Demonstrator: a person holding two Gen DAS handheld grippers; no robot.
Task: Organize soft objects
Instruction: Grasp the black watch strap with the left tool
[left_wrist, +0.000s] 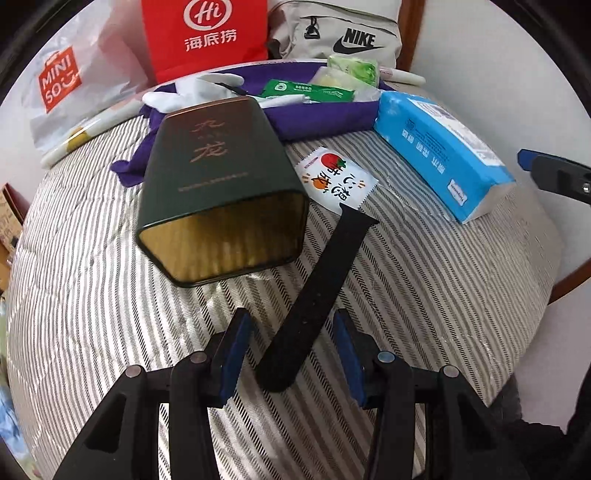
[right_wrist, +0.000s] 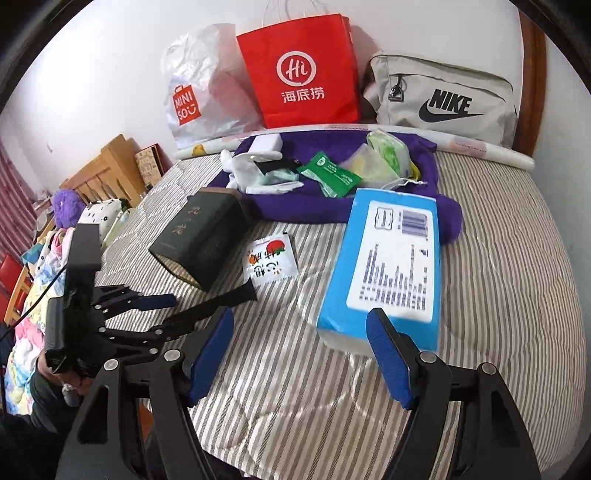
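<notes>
A black strap (left_wrist: 317, 291) lies on the striped bedcover (left_wrist: 424, 295). Its near end sits between the blue pads (left_wrist: 232, 350) of my left gripper (left_wrist: 291, 350), which is open and straddles it without pressing. The right wrist view shows that gripper (right_wrist: 166, 314) low at the left, with the strap (right_wrist: 221, 302) running out from it. My right gripper (right_wrist: 301, 358) is open with nothing in it, just short of the near end of a blue tissue pack (right_wrist: 388, 266). One of its fingers (left_wrist: 554, 173) shows beside the pack (left_wrist: 439, 147).
A dark green tin (left_wrist: 221, 184) lies on its side next to a white snack sachet (left_wrist: 334, 177). Behind them a purple cloth (right_wrist: 332, 206) carries white gloves (right_wrist: 258, 173) and a green wipes pack (right_wrist: 328, 177). A red paper bag (right_wrist: 303, 70), a plastic bag (right_wrist: 199, 92) and a grey bag (right_wrist: 443, 99) lean on the wall.
</notes>
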